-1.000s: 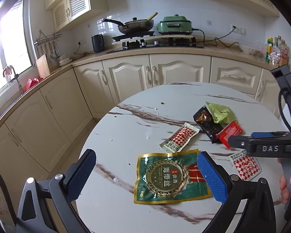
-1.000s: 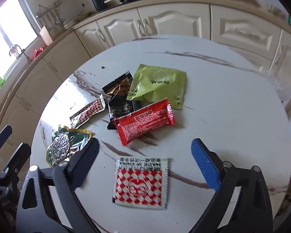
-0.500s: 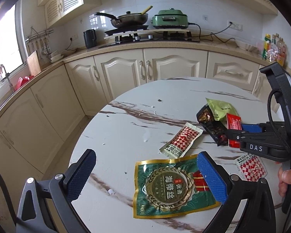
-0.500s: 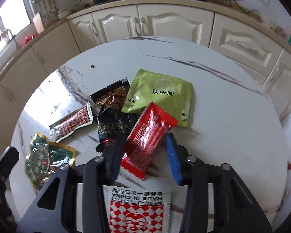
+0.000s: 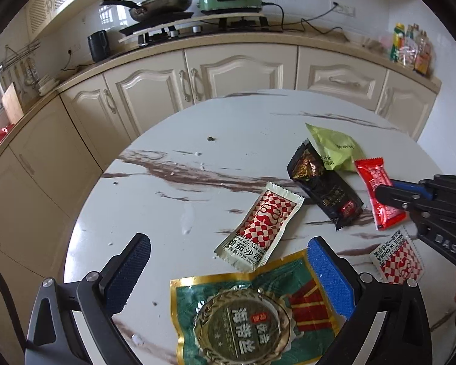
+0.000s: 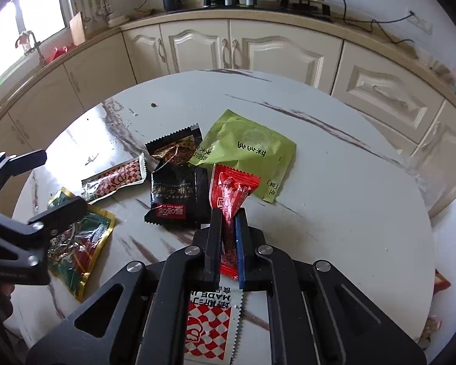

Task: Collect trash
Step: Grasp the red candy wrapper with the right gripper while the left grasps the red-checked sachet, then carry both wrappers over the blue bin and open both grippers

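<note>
Our right gripper (image 6: 228, 213) has its jaws clamped tight on the red wrapper (image 6: 232, 191), whose far end sticks out ahead of the fingertips beside the black packet (image 6: 176, 194) and the light green packet (image 6: 252, 149). Our left gripper (image 5: 228, 261) stands wide apart, gripping nothing, above the green-and-gold pouch (image 5: 246, 319); the checked sachet (image 5: 260, 225) lies just ahead of it on the marble table (image 5: 228, 127).

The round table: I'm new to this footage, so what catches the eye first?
The right gripper is pinched shut on a bright red wrapper at the middle of the white marble table. Near the left gripper, whose jaws are open, lies a big green-and-gold packet at the table's near edge. Black, lime-green and red-checked wrappers lie scattered between.
</note>
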Motion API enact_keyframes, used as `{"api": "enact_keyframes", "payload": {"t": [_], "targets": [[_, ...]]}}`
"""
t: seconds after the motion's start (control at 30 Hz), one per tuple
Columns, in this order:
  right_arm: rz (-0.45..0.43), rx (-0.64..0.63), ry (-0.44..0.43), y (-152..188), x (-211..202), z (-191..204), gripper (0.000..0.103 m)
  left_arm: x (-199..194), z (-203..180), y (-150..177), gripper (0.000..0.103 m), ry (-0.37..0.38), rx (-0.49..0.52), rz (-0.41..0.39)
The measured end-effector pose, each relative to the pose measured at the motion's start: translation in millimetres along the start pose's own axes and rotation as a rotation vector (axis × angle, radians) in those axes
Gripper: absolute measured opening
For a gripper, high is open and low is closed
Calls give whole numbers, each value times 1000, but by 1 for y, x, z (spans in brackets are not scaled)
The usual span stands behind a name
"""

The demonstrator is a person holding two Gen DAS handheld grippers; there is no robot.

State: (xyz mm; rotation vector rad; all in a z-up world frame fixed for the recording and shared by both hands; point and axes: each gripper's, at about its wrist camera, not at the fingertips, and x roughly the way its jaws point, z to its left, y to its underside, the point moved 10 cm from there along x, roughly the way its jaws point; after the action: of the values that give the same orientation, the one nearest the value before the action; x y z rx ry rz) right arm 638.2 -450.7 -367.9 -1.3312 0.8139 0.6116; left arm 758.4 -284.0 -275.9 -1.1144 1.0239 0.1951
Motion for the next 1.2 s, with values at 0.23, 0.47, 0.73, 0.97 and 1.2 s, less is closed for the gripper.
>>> {"api": "enact_keyframes", "payload": {"t": [0.23,0.47,0.73,0.97,1.2], "targets": [[-29,11,-46,-5,-14,6,8,29,-9,-6,81,18,10,48],[-41,19,-78,-7,-23,6,8,38,-25,-12,42,98,-3,49],[-43,29,-105,-6,-24,10,8,36,-37,-11,11,110,31,35],[-45,33,-133,-5,-26,19,8,13,-32,-7,4,151,7,10],[-68,23,-147,-11,-41,35,8,-42,-21,-15,4,192,-24,-87]]}}
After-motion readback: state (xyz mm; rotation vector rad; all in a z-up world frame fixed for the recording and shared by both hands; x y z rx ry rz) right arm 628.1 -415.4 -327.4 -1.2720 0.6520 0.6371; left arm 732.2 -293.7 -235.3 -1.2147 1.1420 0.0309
